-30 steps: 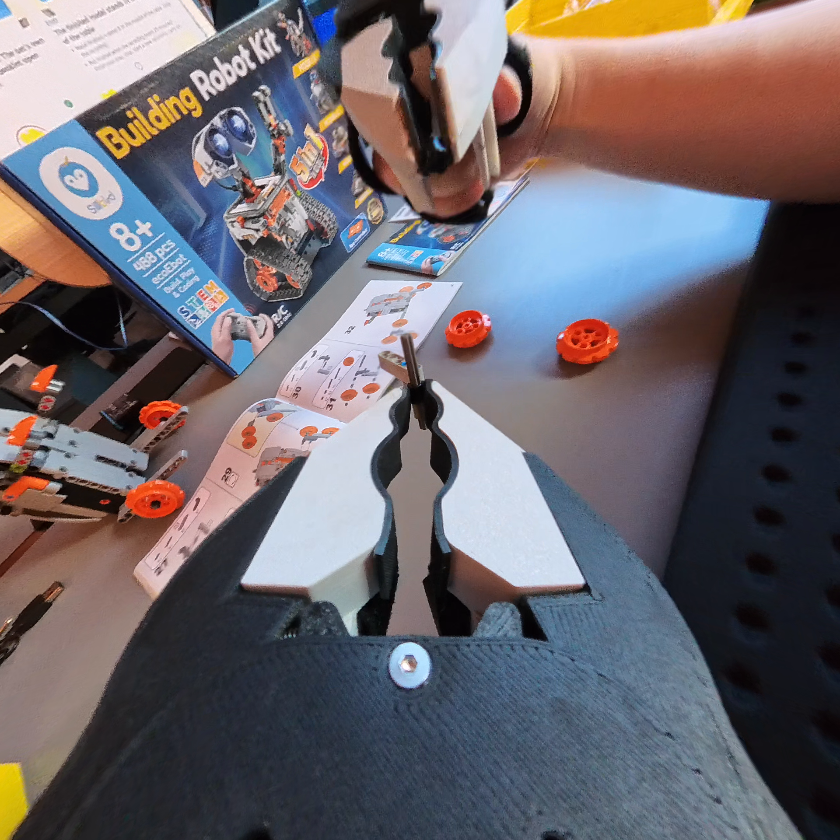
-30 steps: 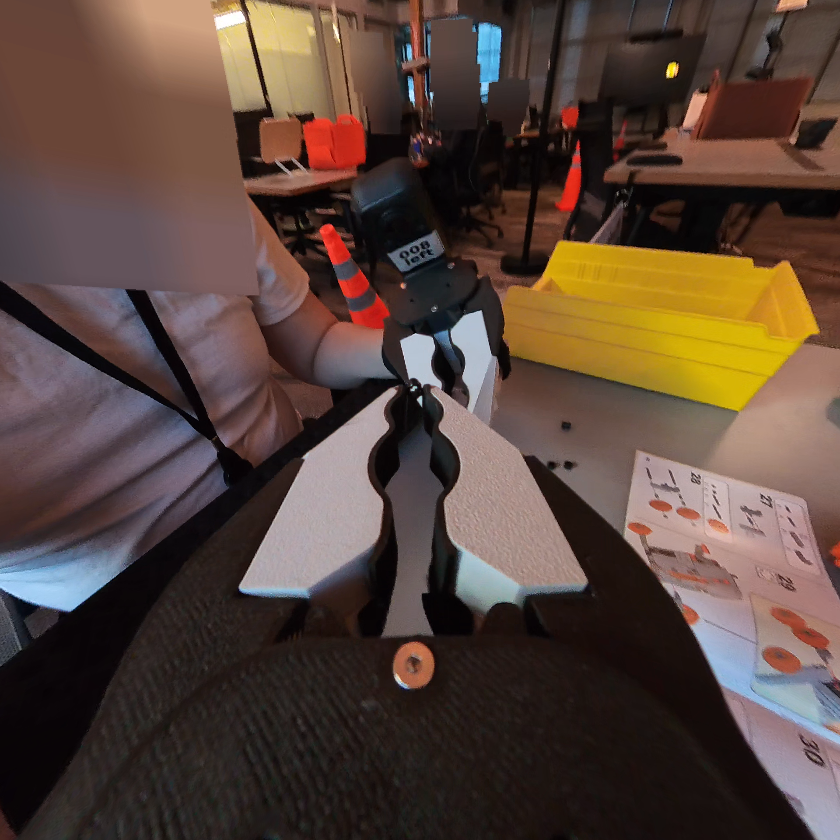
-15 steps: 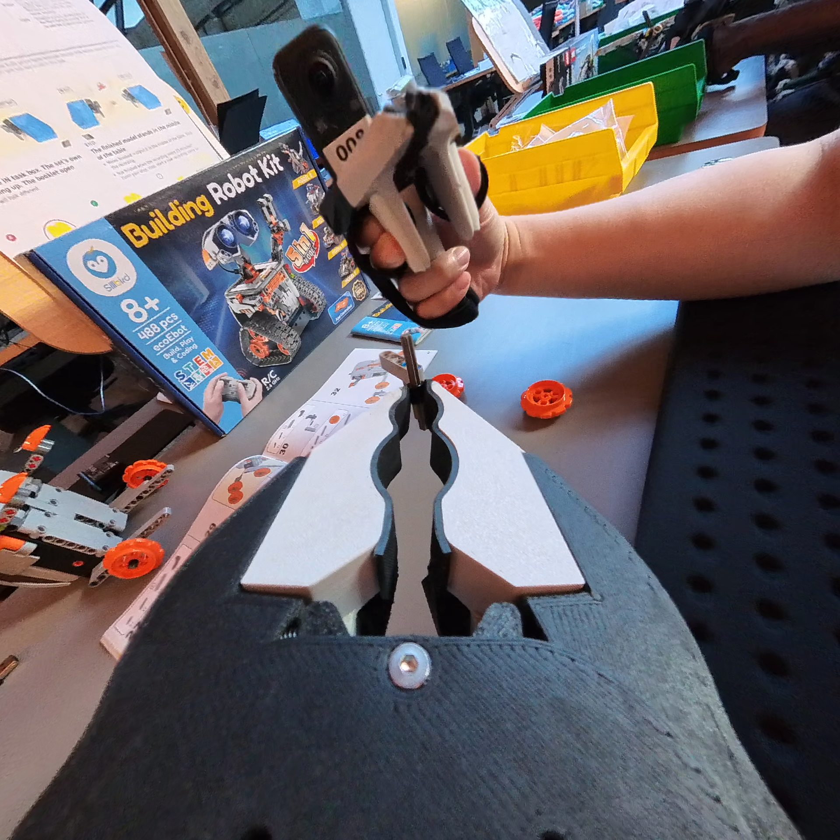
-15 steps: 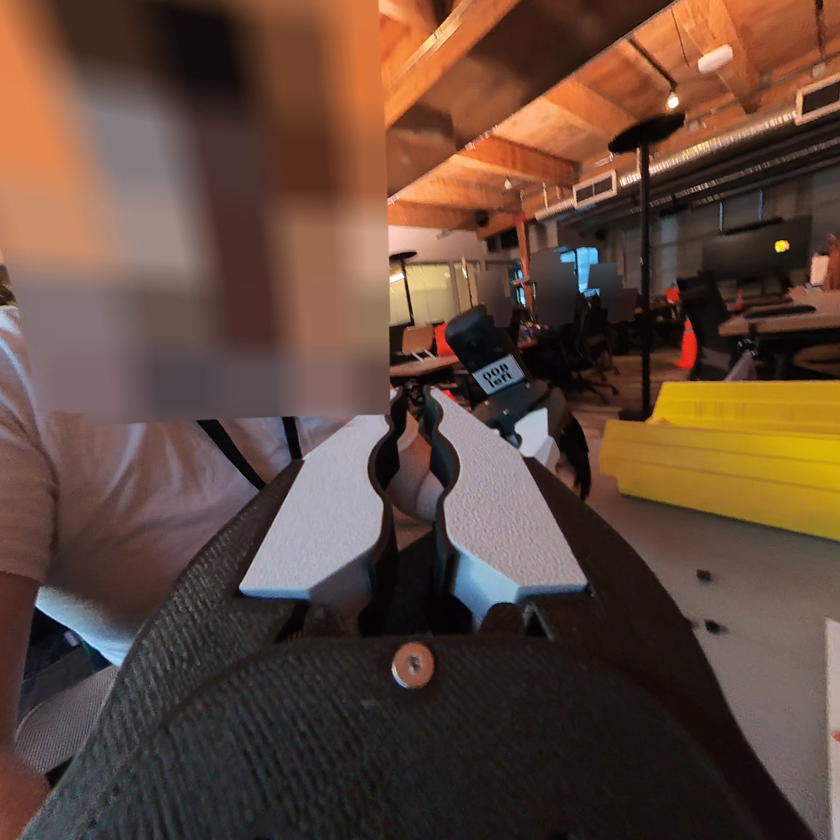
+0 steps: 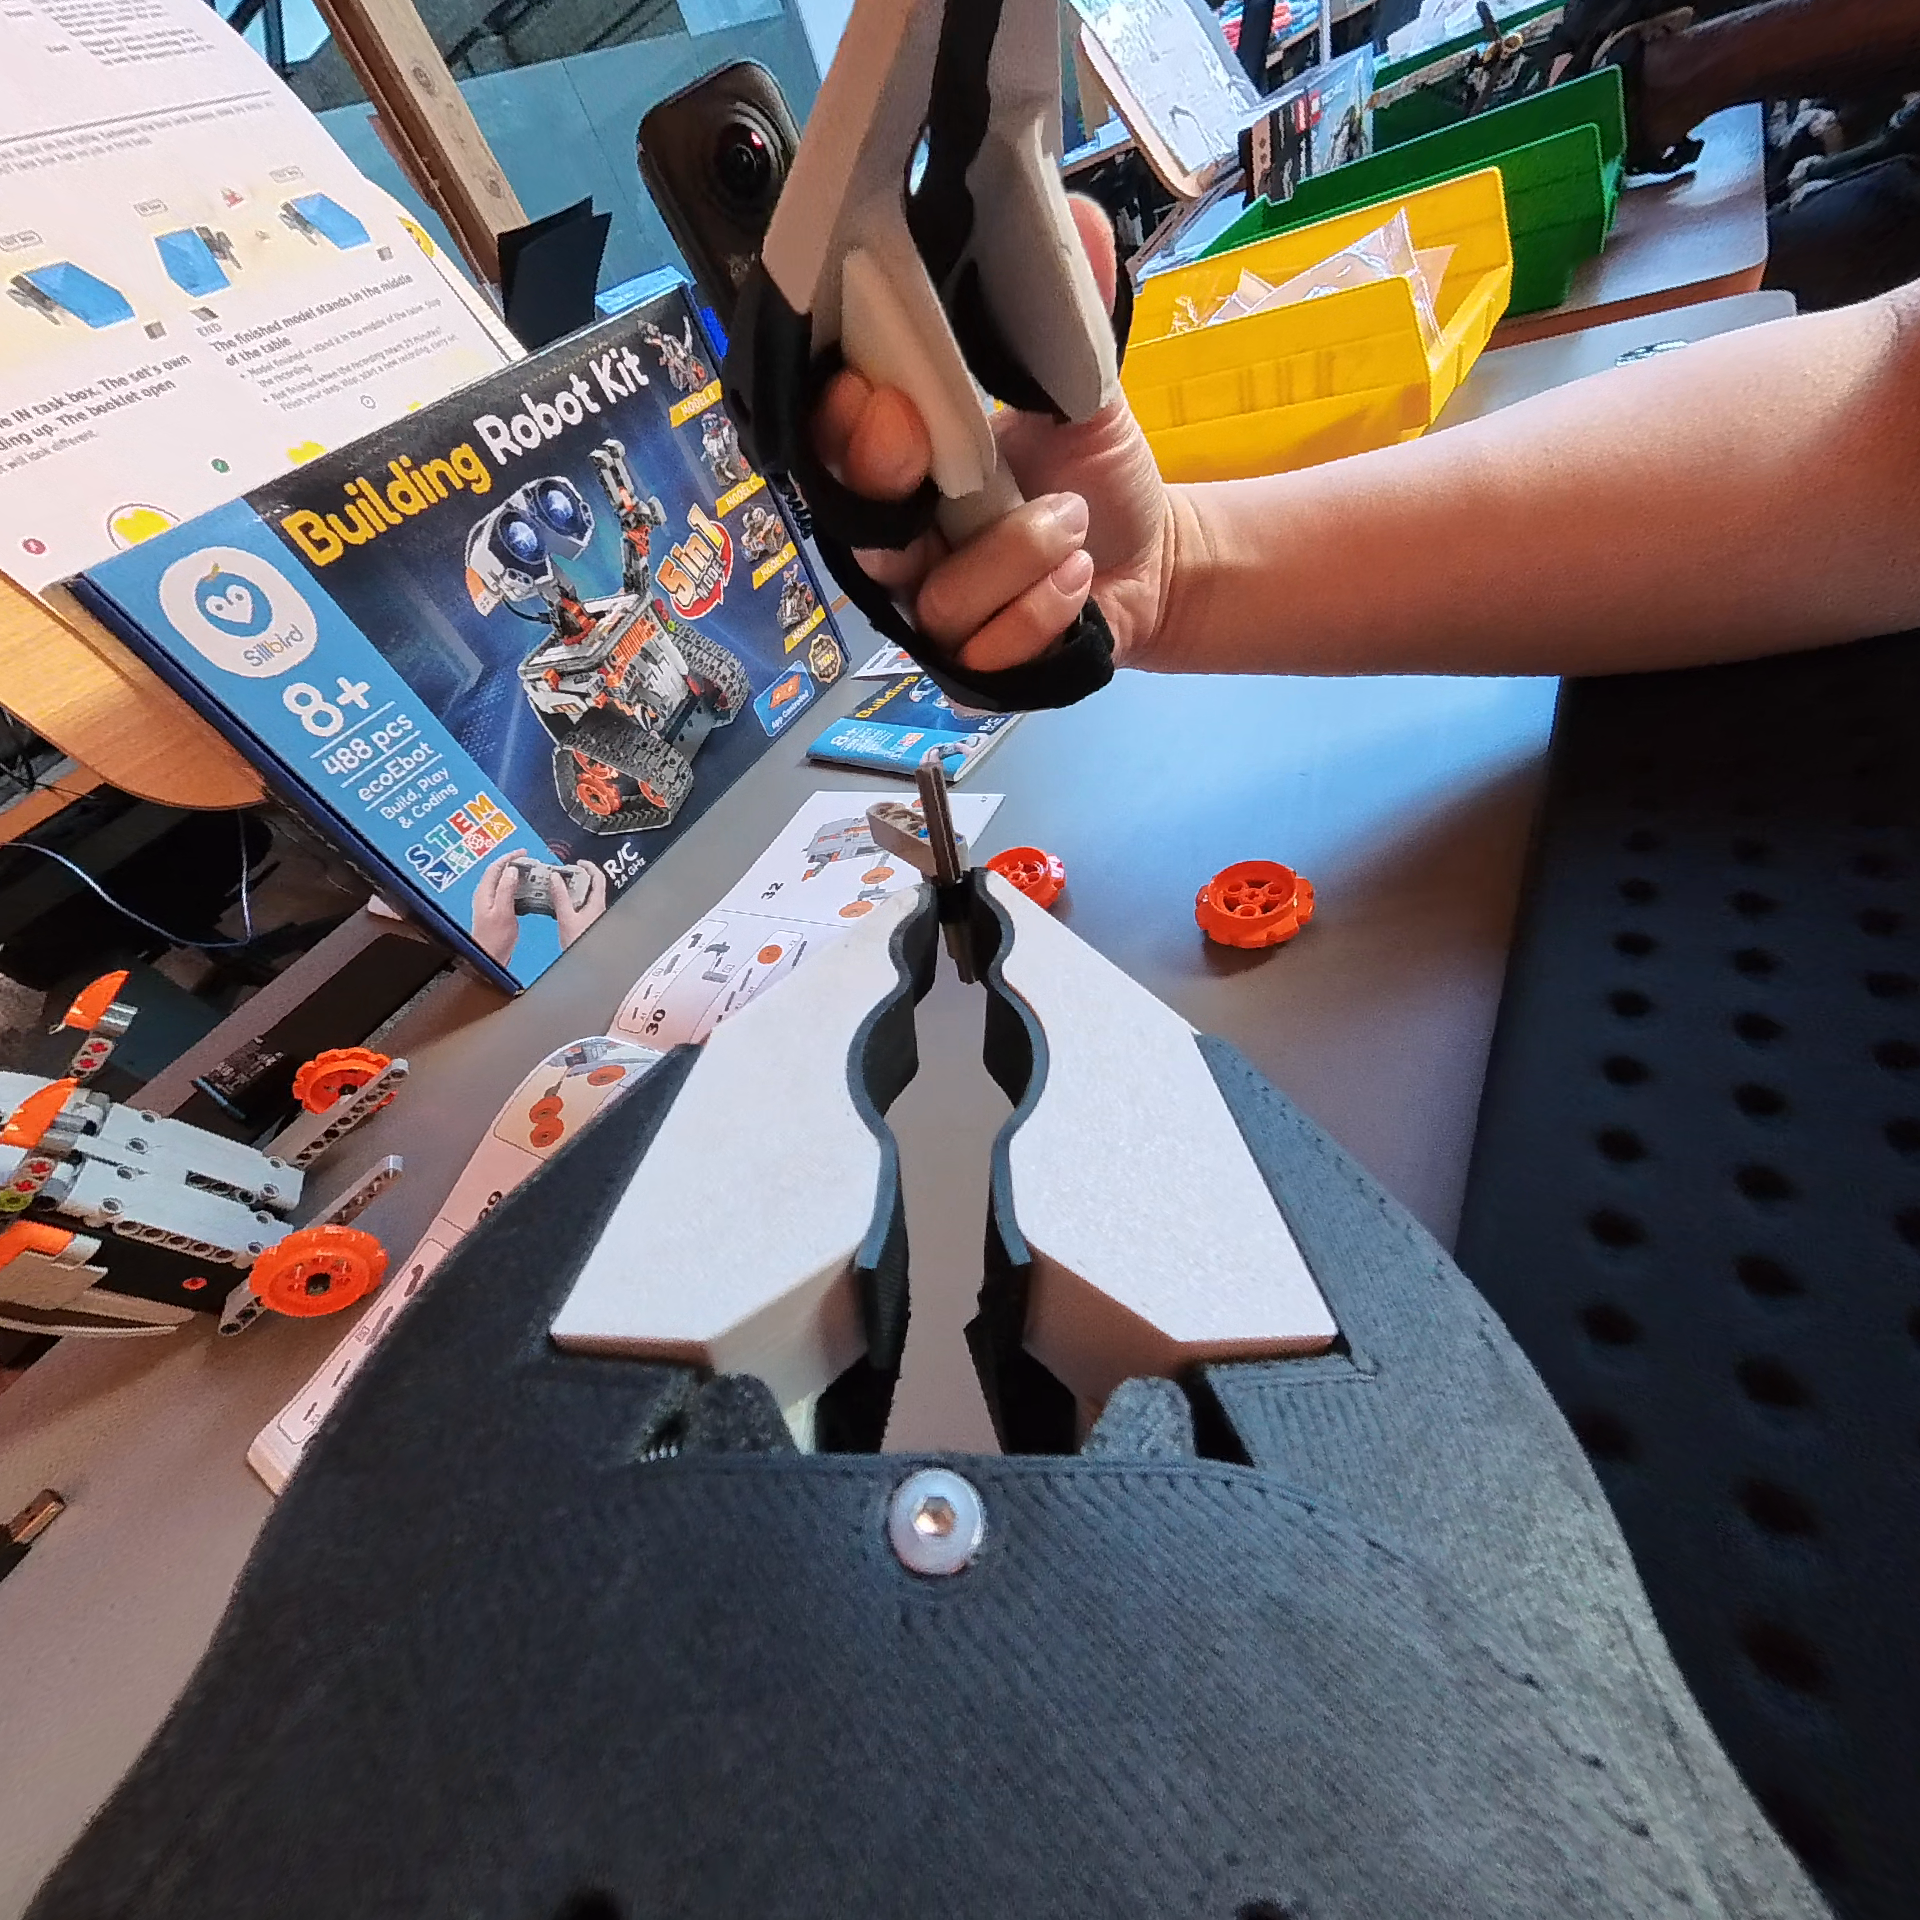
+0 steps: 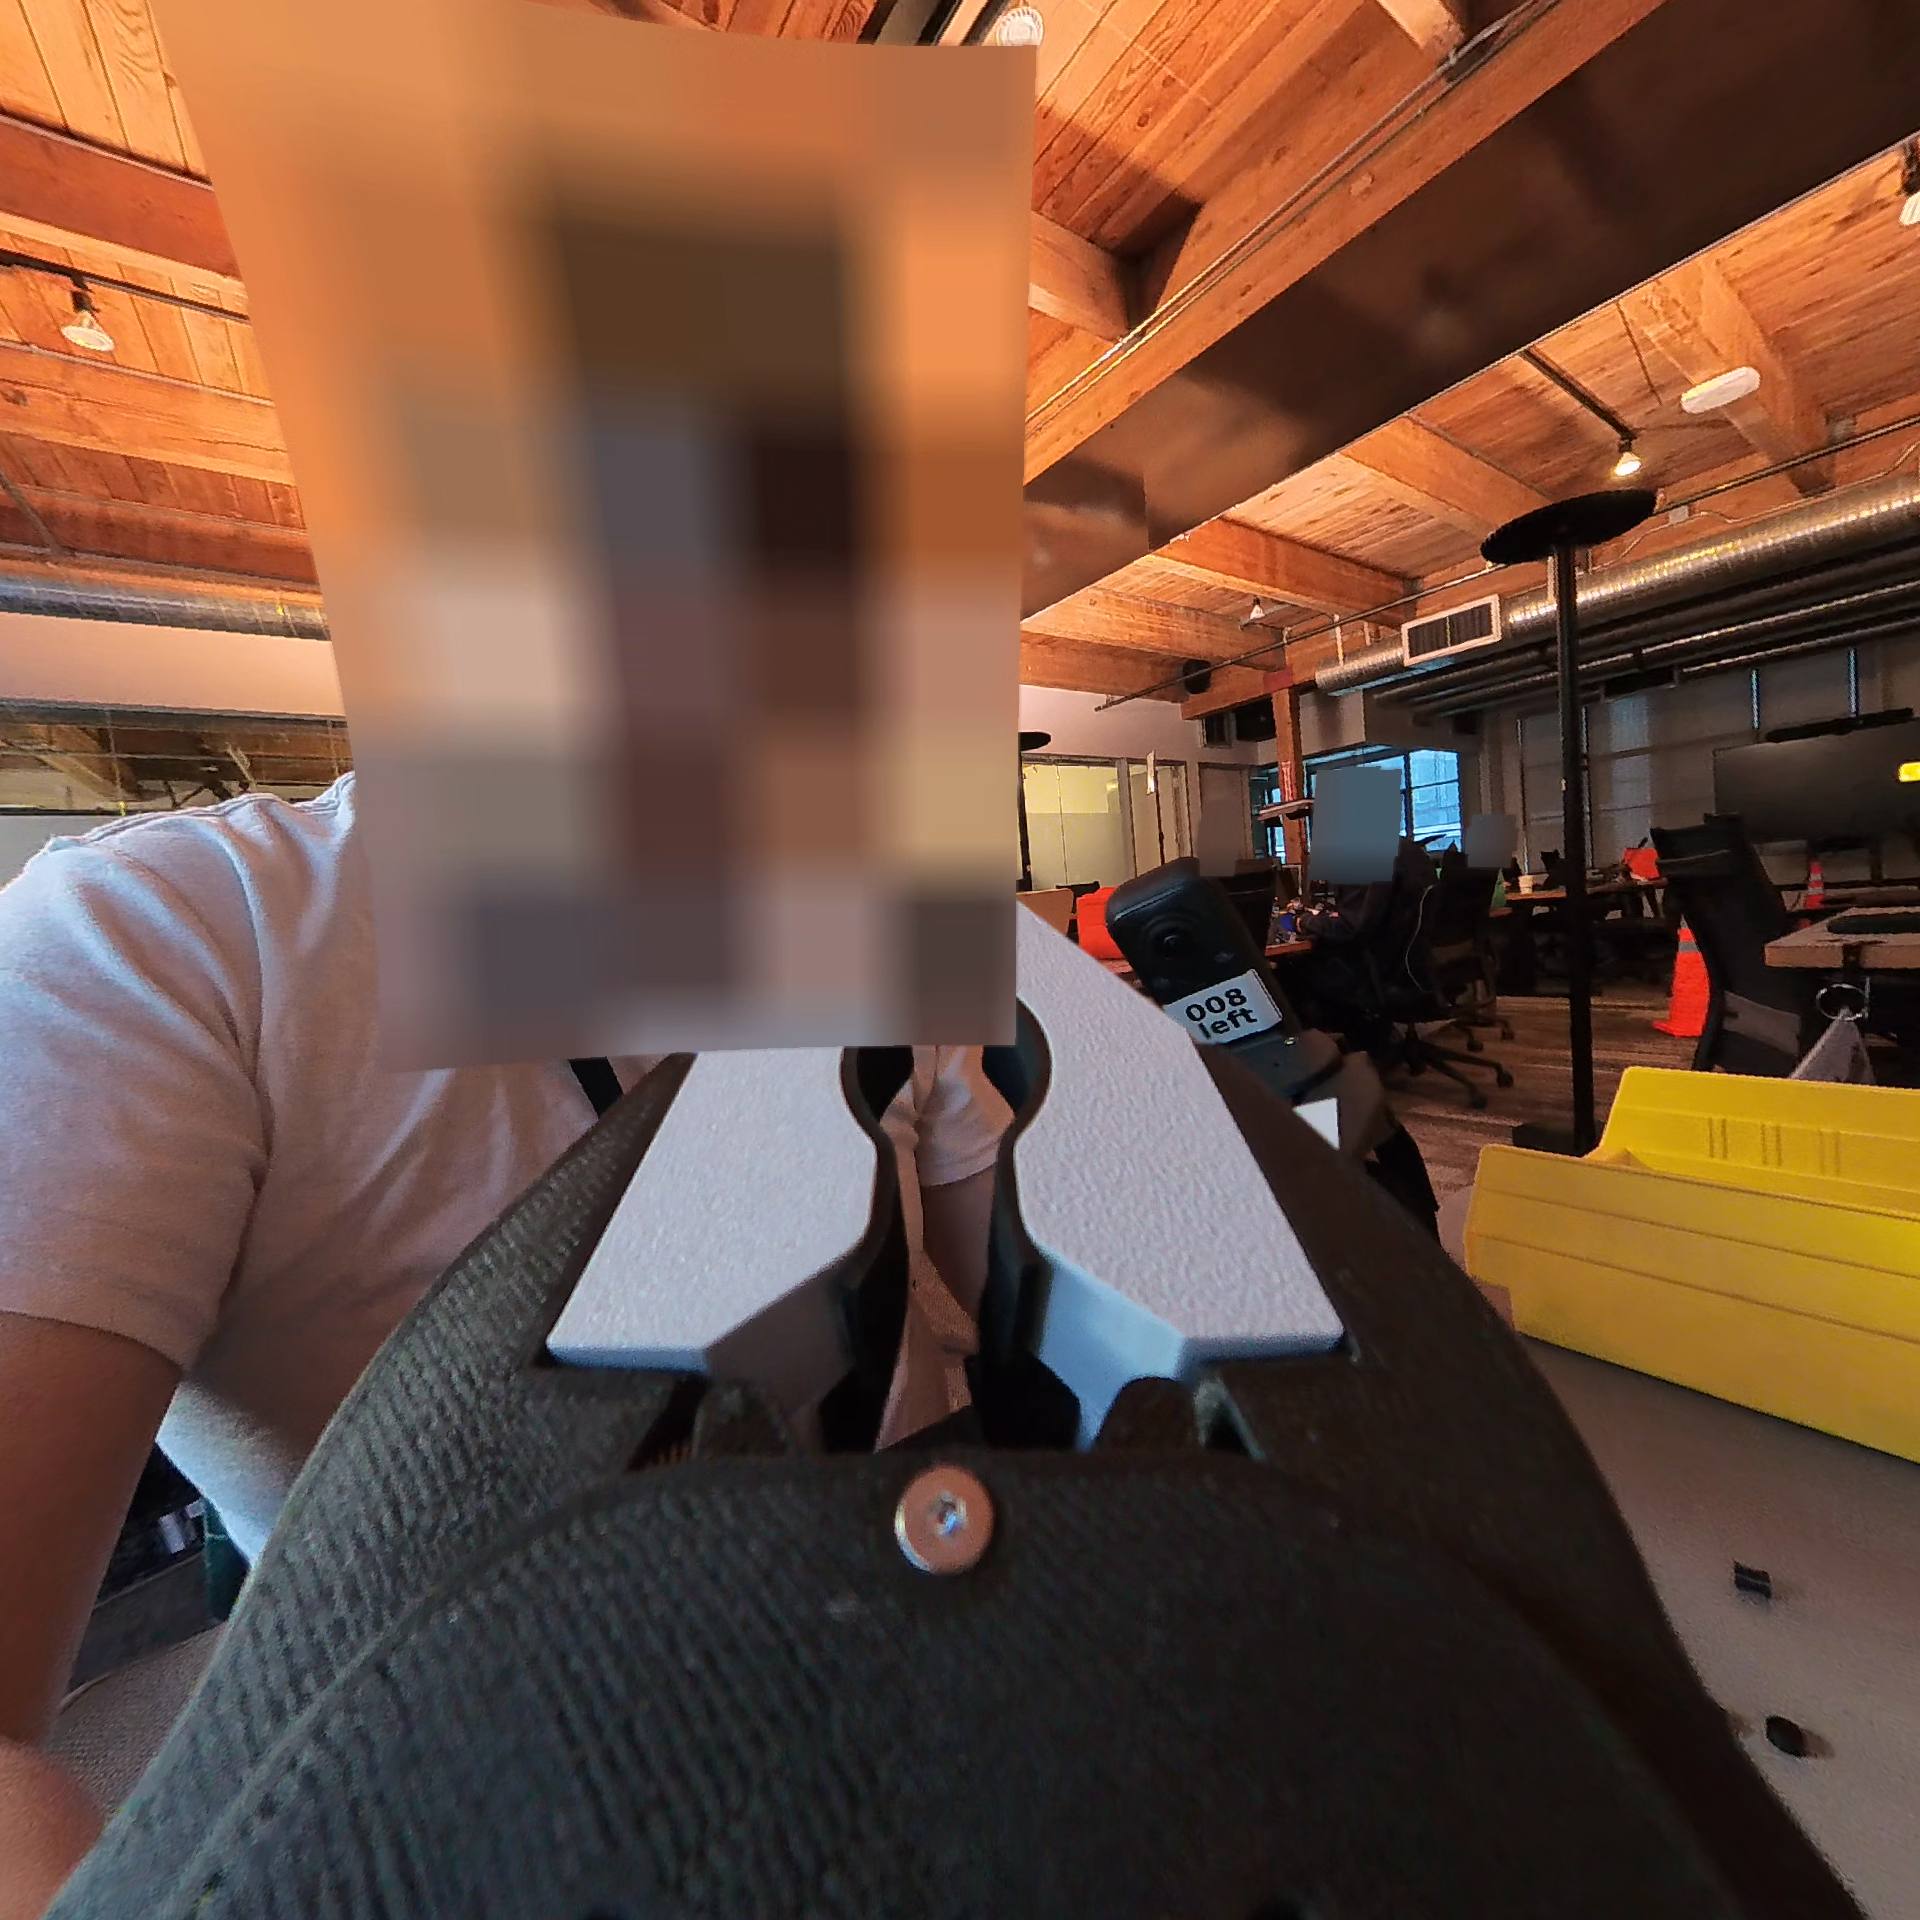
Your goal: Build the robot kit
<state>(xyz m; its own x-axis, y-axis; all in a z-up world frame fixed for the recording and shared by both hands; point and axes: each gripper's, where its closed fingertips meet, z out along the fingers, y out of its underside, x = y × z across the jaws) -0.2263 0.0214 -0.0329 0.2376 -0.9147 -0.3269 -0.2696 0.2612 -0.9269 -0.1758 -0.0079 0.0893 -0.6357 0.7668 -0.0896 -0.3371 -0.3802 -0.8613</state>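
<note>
My left gripper [image 5: 954, 906] is shut on a dark grey axle [image 5: 938, 805] that stands upright from its tips, with a small grey connector [image 5: 899, 826] on it. It hovers over the open instruction booklet [image 5: 717, 966]. My right gripper [image 6: 951, 1081] is raised above the table and tilted upward, toward a person in a white shirt. Its fingers stand close together as when shut, the tips lie behind a blur patch, and I see nothing in it. In the left wrist view a hand [image 5: 1018, 540] holds it high above the axle.
Two orange wheels [image 5: 1254, 902] [image 5: 1027, 873] lie on the grey table beyond the axle. A blue kit box [image 5: 468, 644] leans at the left, with a partly built model [image 5: 156, 1195] below it. Yellow bin [image 5: 1320, 322], green bins [image 5: 1507, 156], black perforated mat [image 5: 1714, 1143]. The tips of one gripper are about 12 cm away from the tips of the other.
The right gripper has lifted away from the left gripper's tips and tilted upward, so its view swung from the table to the ceiling. The left gripper keeps the axle.
</note>
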